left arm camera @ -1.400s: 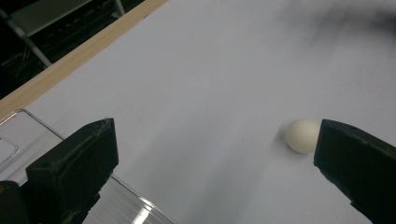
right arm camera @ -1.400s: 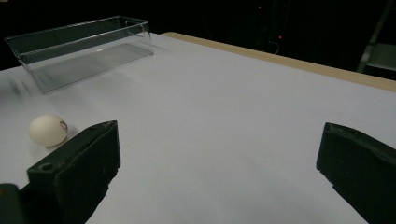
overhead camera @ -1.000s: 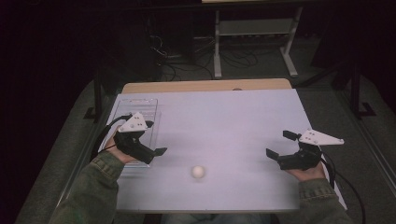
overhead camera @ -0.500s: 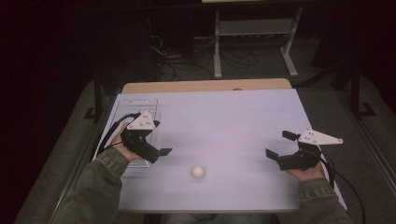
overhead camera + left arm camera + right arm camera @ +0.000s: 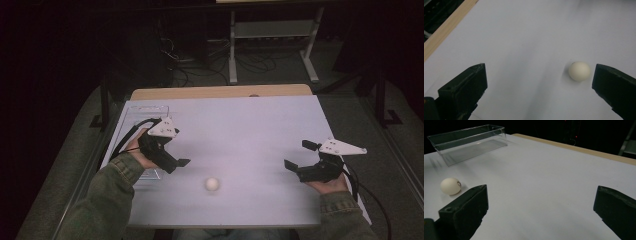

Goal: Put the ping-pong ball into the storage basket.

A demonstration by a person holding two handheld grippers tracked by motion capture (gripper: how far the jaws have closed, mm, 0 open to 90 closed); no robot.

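A small white ball point(image 5: 212, 184) lies on the white table point(image 5: 250, 130), near the front and a little left of centre. My left gripper point(image 5: 176, 162) is up and to the left of it, open, angled down toward the ball with nothing held. In the left gripper view the ball point(image 5: 579, 71) rests on the table just inside the right jaw, ahead of the open left gripper point(image 5: 540, 77). My right gripper point(image 5: 297, 155) hovers open at the table's right side, pointing left. In the right gripper view the ball point(image 5: 450, 186) sits far left, outside the open right gripper point(image 5: 540, 200).
A clear plastic tray point(image 5: 148, 111) stands empty along the table's left edge, partly under my left hand; the tray point(image 5: 469, 141) shows at the far left in the right gripper view. A wooden strip point(image 5: 220, 92) borders the far edge. Dark floor, cables and a metal stand point(image 5: 270, 30) lie beyond.
My left gripper has moved to the right, off the tray and closer to the ball. The right gripper and the ball have stayed where they were.
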